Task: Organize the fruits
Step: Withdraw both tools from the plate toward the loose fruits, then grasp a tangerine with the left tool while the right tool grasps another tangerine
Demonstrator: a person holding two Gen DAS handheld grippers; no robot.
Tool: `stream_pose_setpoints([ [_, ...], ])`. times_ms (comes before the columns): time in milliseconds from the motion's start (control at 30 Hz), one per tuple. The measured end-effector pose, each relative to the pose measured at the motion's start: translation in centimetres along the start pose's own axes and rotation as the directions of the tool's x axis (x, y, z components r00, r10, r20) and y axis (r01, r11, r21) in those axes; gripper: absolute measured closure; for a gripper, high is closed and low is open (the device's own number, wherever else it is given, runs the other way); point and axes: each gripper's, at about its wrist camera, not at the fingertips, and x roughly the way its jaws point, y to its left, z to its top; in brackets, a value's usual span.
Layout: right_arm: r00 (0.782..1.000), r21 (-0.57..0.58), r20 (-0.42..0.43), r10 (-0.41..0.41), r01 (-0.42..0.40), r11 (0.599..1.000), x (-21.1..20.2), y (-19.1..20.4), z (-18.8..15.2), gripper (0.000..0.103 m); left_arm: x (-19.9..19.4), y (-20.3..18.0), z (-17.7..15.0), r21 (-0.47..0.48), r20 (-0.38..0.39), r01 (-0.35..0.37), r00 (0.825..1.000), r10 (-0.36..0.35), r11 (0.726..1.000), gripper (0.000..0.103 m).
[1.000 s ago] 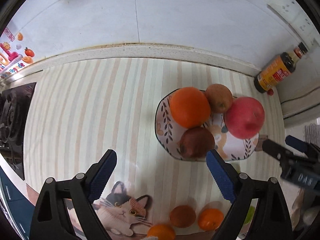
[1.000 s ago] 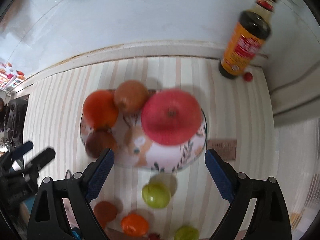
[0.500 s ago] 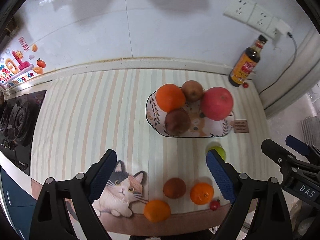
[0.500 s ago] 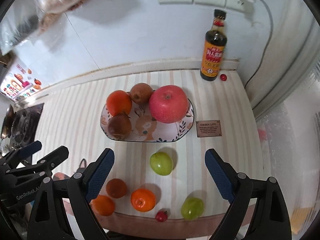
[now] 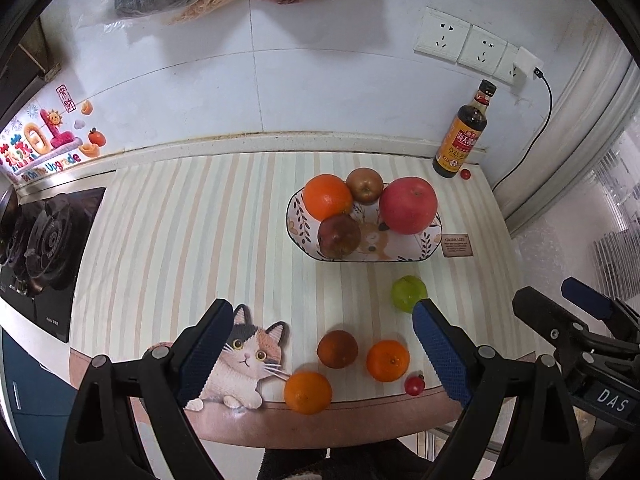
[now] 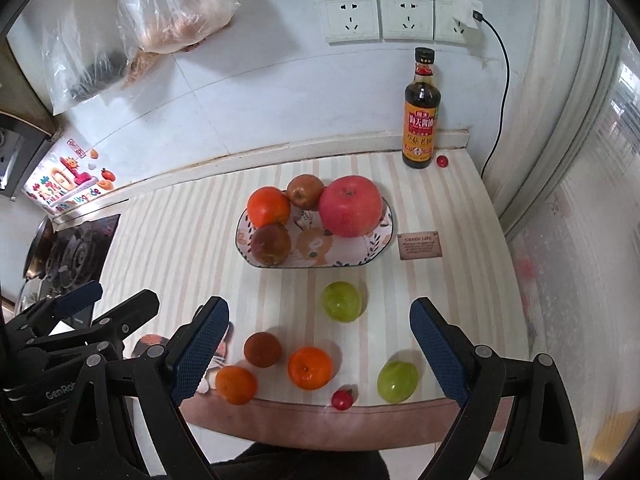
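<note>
The oval plate [image 6: 384, 240] already carried 4 fruits: an orange [image 6: 268, 206], a small brownish apple [image 6: 306, 191], a big red apple [image 6: 351, 206] and a dark red fruit [image 6: 271, 243]. Judging by the layout, the job was roughly half done. Still loose on the mat, nearer its front edge, lay 2 green fruits [image 6: 342, 301] [image 6: 398, 376], a brown fruit [image 6: 262, 349], 2 oranges [image 6: 310, 368] [image 6: 236, 385] and a small red cherry tomato [image 6: 342, 399]. A second small red fruit [image 6: 441, 161] sat far back, just beside the soy sauce bottle [image 6: 420, 120].

Both tools were spread wide and held nothing: the left gripper [image 5: 320, 344] hung over the front of the mat, the right gripper [image 6: 320, 340] above the loose fruit.

The surface was a striped mat [image 5: 180, 240] with a cartoon cat [image 5: 244, 360] printed on it, covering a counter. A gas hob [image 5: 44, 240] stood at the left, a white tiled wall behind bore 3 sockets [image 6: 380, 16], and plastic bags [image 6: 160, 12] hung above.
</note>
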Motion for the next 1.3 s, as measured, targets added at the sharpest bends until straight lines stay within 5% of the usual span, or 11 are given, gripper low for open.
stream_pose_setpoints([
  [100, 1.0, 0.02, -0.013, 0.018, -0.018, 1.0, 0.4, -0.5, -0.3, 0.0, 0.7, 0.1, -0.4, 0.001, -0.024, 0.004, 1.0, -0.004, 1.0, 0.011],
  [167, 0.999, 0.035, -0.034, 0.032, -0.031, 0.999, 1.2, -1.1, -0.5, 0.0, 1.7, 0.1, -0.8, 0.016, -0.047, -0.008, 0.999, 0.009, 1.0, 0.001],
  [333, 0.984, 0.082, -0.162, 0.075, -0.062, 0.995, 6.1, -2.7, -2.1, 0.0, 5.8, 0.9, -2.9, 0.026, -0.158, -0.036, 0.987, 0.039, 0.999, 0.001],
  [467, 0.95, 0.1, -0.292, 0.115, -0.089, 0.991, 11.7, -3.5, -4.6, 0.0, 11.1, 1.2, -6.1, 0.066, -0.3, -0.069, 0.95, 0.086, 0.995, 0.001],
  [633, 0.913, 0.086, -0.388, 0.126, -0.1, 0.991, 16.5, -3.4, -6.9, 0.003, 17.6, 0.9, -10.2, 0.082, -0.483, -0.026, 0.873, 0.063, 0.996, 0.001],
  [700, 0.896, 0.074, -0.425, 0.126, -0.105, 0.992, 18.3, -2.9, -7.7, 0.007, 19.0, 1.0, -10.9, 0.066, -0.503, -0.02, 0.863, 0.051, 0.998, 0.001],
  [733, 0.89, 0.067, -0.437, 0.128, -0.11, 0.992, 18.9, -2.7, -7.8, 0.009, 19.5, 1.0, -11.2, 0.062, -0.507, -0.017, 0.861, 0.046, 0.998, 0.007],
  [767, 0.883, 0.058, -0.452, 0.127, -0.113, 0.992, 19.6, -2.4, -8.1, 0.01, 19.9, 1.1, -11.4, 0.058, -0.505, -0.022, 0.862, 0.049, 0.998, 0.029],
  [833, 0.872, 0.04, -0.475, 0.116, -0.111, 0.993, 20.9, -1.7, -8.3, 0.014, 20.1, 1.5, -11.6, 0.016, -0.51, 0.003, 0.86, 0.005, 1.0, 0.04],
  [933, 0.863, 0.007, -0.496, 0.098, -0.109, 0.994, 22.4, -0.8, -8.7, 0.017, 19.7, 2.2, -11.5, 0.039, -0.472, -0.052, 0.879, 0.064, 0.998, 0.04],
  [1300, 0.846, -0.097, -0.532, 0.019, -0.084, 0.992, 25.7, 1.9, -10.3, 0.037, 19.9, 5.1, -10.2, -0.041, -0.461, -0.077, 0.886, 0.05, 0.996, 0.04],
])
